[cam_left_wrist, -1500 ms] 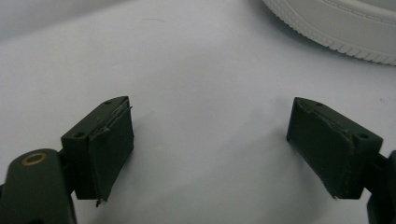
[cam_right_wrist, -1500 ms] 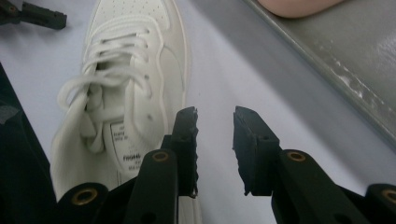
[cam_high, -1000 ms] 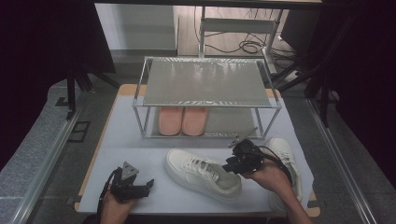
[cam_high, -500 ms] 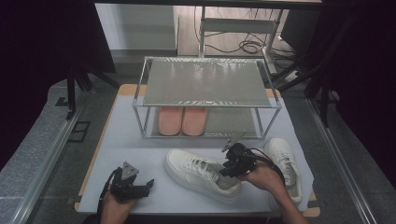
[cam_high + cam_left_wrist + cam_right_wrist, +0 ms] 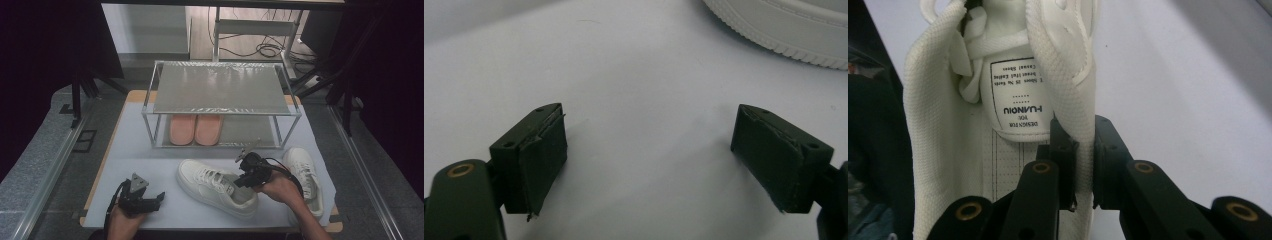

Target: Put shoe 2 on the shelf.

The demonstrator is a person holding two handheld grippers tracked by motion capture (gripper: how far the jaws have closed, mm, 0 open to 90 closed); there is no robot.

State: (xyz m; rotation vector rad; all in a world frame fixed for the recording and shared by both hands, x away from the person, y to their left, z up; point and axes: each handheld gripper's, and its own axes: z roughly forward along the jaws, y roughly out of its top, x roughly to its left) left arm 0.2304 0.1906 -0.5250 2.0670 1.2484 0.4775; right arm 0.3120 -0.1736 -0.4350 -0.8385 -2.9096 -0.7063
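A white sneaker (image 5: 212, 184) lies on the white table mat (image 5: 150, 160), toe pointing left and away. My right gripper (image 5: 244, 179) is at its heel opening. In the right gripper view the jaws have just been closing, and my right gripper (image 5: 1082, 136) is now shut on the sneaker's mesh side wall (image 5: 1068, 75), beside the tongue label (image 5: 1018, 100). A second white sneaker (image 5: 302, 172) lies to the right, behind my right hand. My left gripper (image 5: 152, 199) rests at the near left, open. In its own view the left gripper (image 5: 649, 150) has bare mat between its jaws, and a sneaker sole (image 5: 784, 30) lies ahead.
A two-tier metal shoe rack (image 5: 220, 90) stands at the back of the mat. A pair of pink slippers (image 5: 195, 129) sits on its lower shelf. Dark curtains and frame rails flank the table.
My right gripper has edged slightly left and nearer over the sneaker's heel opening. My left hand has stayed put.
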